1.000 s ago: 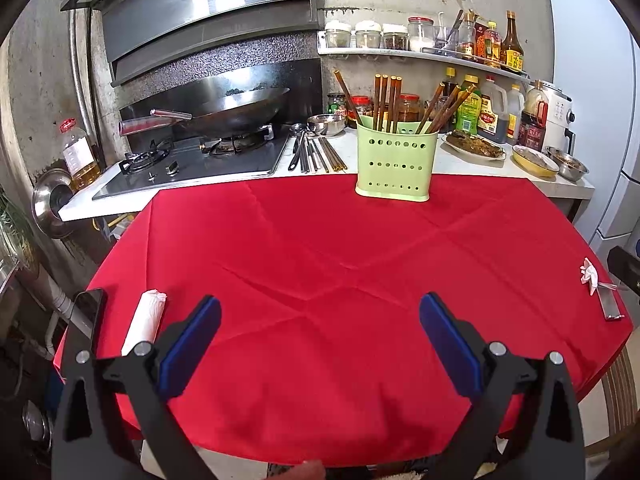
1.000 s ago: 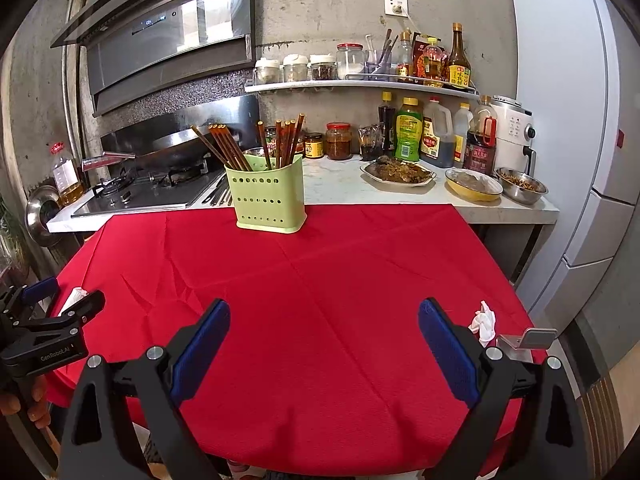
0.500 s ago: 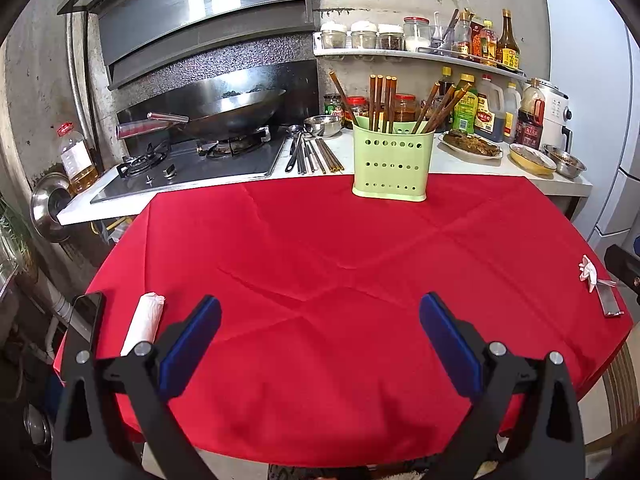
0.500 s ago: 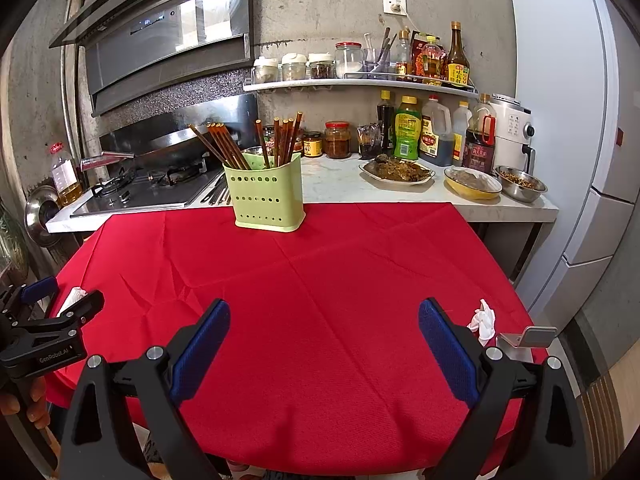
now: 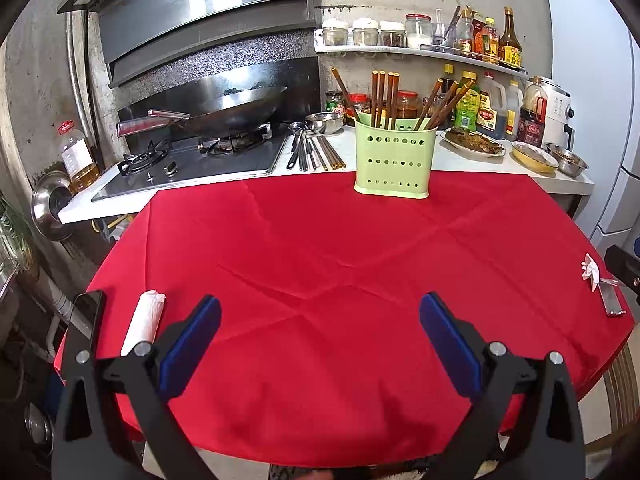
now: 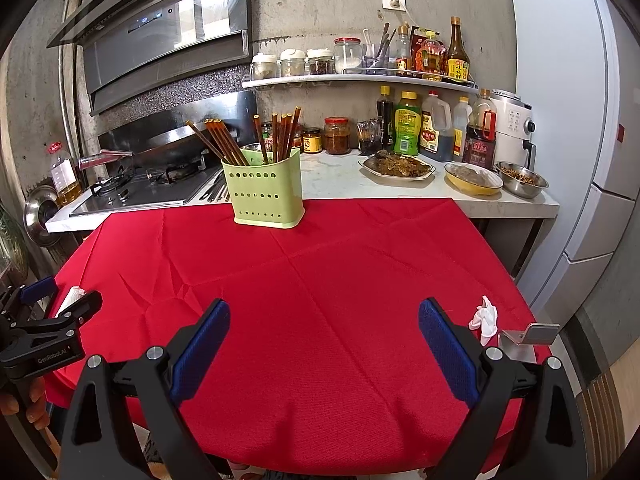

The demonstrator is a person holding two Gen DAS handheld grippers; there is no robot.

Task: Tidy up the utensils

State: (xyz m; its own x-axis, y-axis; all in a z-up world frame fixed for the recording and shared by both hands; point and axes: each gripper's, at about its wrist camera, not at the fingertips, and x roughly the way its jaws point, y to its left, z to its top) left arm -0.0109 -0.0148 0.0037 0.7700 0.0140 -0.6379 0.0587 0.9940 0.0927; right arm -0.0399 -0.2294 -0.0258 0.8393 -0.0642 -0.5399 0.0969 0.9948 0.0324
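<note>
Left wrist view: pale green perforated plastic holder (image 5: 391, 160) upper centre, at far edge of red-clothed counter (image 5: 320, 280), stuffed with brown wooden chopsticks (image 5: 384, 98). More loose metal utensils (image 5: 314, 152) just left of it, beside the stove. Left gripper (image 5: 320, 344) and right gripper (image 6: 324, 346) both spread wide, empty. Probably light, stiff, slippery sticks; best pinched mid-shaft, one bundle at a time.

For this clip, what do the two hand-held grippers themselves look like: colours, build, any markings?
Both match: the left hand-held gripper and right hand-held gripper have black plastic frames with triangular cut-outs, silver round bolt heads, and two fingers faced with blue textured pads. In the right wrist view, the left one's body bears white lettering reading roughly "GenRobot.AI". No cables or sleeves show.
</note>
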